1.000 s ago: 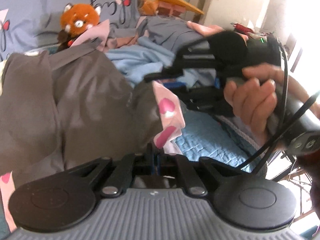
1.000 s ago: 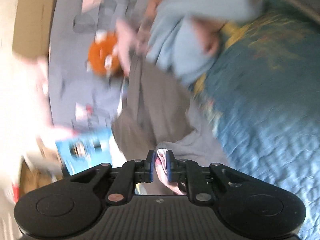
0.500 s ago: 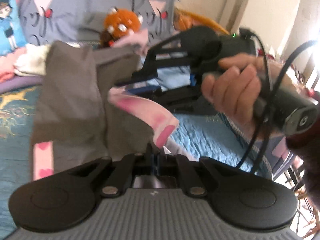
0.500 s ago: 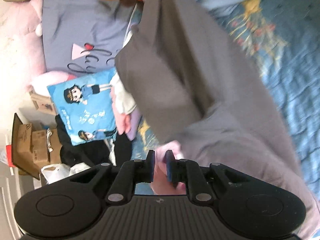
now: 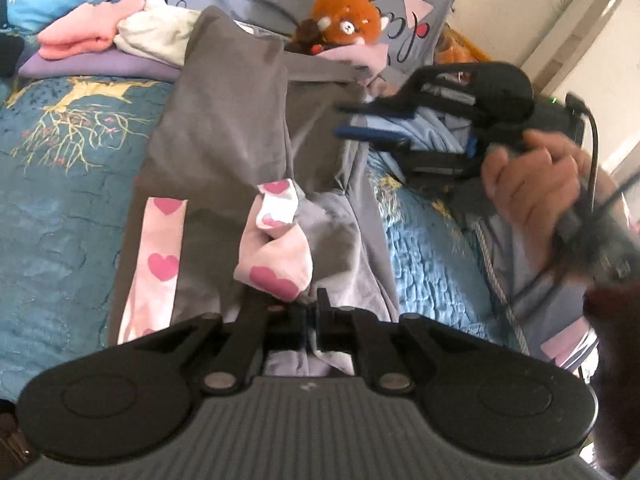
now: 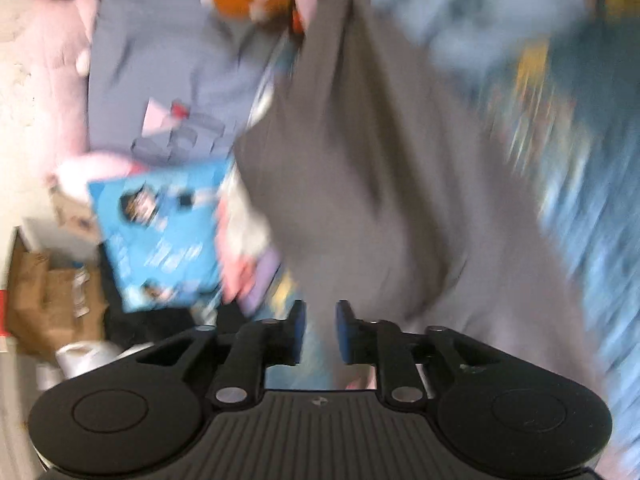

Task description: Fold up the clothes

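one grey garment (image 5: 224,128) covers the blue quilt (image 5: 60,208); left gripper (image 5: 311,312) pinches it, right gripper (image 6: 319,320) parted.

Motion blur smeared the whole right wrist view, leaving the grey garment (image 6: 360,168) and bedspread (image 6: 580,128) streaked. In the left wrist view, the person's hand (image 5: 532,196) was blurred, its sleeve cut off at the edge.

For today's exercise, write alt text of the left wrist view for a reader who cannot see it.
The left claw is shut on the pink heart-print trim of a grey garment spread over a blue quilted bedspread. To its right a hand holds the right claw, open above the cloth; a red panda plush sits behind.
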Available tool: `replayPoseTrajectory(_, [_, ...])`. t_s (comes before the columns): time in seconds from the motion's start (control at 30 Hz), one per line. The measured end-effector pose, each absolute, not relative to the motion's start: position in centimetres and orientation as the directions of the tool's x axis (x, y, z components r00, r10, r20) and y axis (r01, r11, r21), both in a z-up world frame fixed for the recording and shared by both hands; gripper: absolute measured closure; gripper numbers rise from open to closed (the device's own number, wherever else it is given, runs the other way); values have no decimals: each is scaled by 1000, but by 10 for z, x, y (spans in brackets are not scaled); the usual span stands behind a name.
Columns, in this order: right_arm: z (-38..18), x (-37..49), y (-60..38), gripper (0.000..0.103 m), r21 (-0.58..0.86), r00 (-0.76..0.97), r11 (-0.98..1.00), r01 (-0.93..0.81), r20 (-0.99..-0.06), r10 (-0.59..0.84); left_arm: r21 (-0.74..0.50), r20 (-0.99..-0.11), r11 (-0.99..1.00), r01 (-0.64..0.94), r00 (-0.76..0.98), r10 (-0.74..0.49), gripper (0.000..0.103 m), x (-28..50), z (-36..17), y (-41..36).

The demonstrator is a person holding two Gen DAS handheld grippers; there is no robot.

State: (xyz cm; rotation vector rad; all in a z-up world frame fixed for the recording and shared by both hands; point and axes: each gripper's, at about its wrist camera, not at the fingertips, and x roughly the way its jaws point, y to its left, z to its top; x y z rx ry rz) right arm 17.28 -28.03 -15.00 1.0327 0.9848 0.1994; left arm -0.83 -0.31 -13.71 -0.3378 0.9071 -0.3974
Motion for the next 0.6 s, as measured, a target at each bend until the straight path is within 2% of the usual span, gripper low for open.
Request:
replayPoseTrajectory(0.17, [-126, 208, -319, 68, 630, 680, 715, 303, -668, 301, -432, -689, 874, 222, 545, -478, 99, -5, -139, -11])
replayPoseTrajectory(0.27, [-125, 250, -335, 65, 563, 691, 763, 318, -688, 221, -431, -683, 870, 237, 545, -487, 99, -4, -139, -14])
replayPoseTrajectory(0.6, [-155, 370, -354, 63, 504, 668, 757, 416, -734, 121, -509, -623, 820, 261, 546, -560, 99, -4, -138, -1])
